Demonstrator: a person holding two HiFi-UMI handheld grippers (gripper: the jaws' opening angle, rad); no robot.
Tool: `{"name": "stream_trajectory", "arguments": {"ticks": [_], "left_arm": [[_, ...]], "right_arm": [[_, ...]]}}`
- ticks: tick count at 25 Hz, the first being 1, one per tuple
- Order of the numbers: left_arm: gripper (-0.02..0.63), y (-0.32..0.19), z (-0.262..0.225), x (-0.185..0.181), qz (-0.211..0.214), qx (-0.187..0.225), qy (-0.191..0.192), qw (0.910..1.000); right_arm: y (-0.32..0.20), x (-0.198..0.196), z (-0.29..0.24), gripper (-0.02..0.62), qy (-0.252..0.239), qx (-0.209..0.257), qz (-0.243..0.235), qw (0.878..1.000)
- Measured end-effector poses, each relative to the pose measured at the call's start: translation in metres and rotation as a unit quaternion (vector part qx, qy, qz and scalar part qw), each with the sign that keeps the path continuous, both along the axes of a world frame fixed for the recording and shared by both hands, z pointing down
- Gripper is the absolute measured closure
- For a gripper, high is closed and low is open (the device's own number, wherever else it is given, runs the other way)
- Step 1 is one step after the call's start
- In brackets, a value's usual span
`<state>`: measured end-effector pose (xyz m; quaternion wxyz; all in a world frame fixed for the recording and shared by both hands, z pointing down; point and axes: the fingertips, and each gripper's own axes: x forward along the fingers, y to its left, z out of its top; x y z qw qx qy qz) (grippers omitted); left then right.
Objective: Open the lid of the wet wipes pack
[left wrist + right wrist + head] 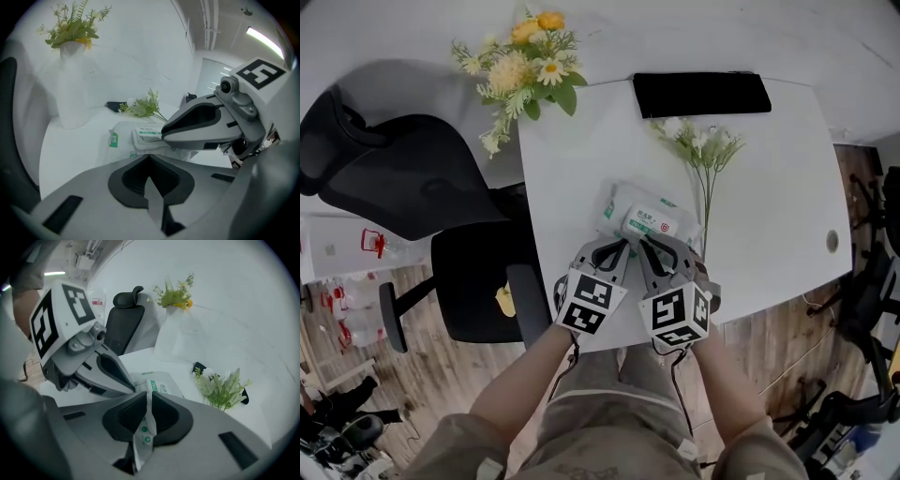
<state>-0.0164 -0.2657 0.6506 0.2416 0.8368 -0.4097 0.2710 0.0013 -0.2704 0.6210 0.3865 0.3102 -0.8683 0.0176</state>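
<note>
The wet wipes pack [643,215] lies on the white table [769,206], its labelled lid [651,225] facing up and lying flat. Both grippers sit side by side at the pack's near edge. In the right gripper view, my right gripper [147,392] is shut on the pack's [160,382] thin white end seam, which stands up between the pads. My left gripper [148,155] has its jaws together, tips right at the pack's [140,137] near edge, and nothing shows between them. From the head view, the left gripper [615,249] and right gripper [654,247] nearly touch.
A vase of yellow and white flowers [530,56] stands at the table's far left corner. A black flat slab [701,94] lies along the far edge, with a loose white flower sprig [703,150] just right of the pack. A black office chair [412,169] stands to the left.
</note>
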Motion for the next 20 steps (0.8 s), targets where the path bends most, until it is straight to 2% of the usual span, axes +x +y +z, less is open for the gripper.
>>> {"name": "stream_trajectory", "arguments": {"ticks": [4, 8, 13, 20], "left_arm": [[0.589, 0.0, 0.001, 0.0, 0.005, -0.001, 0.0, 1.0], [0.589, 0.001, 0.001, -0.001, 0.007, -0.005, 0.0, 1.0], [0.589, 0.002, 0.0, -0.001, 0.012, 0.001, -0.008, 0.9999], [0.589, 0.002, 0.002, -0.001, 0.009, -0.002, 0.001, 1.0]], "right_arm": [[-0.014, 0.002, -0.022, 0.549, -0.025, 0.021, 0.012, 0.999], [-0.04, 0.017, -0.04, 0.551, -0.051, 0.041, 0.044, 0.997], [-0.064, 0.029, -0.037, 0.548, -0.025, 0.071, 0.053, 0.996], [-0.092, 0.04, -0.024, 0.519, -0.035, 0.047, 0.093, 0.994]]}}
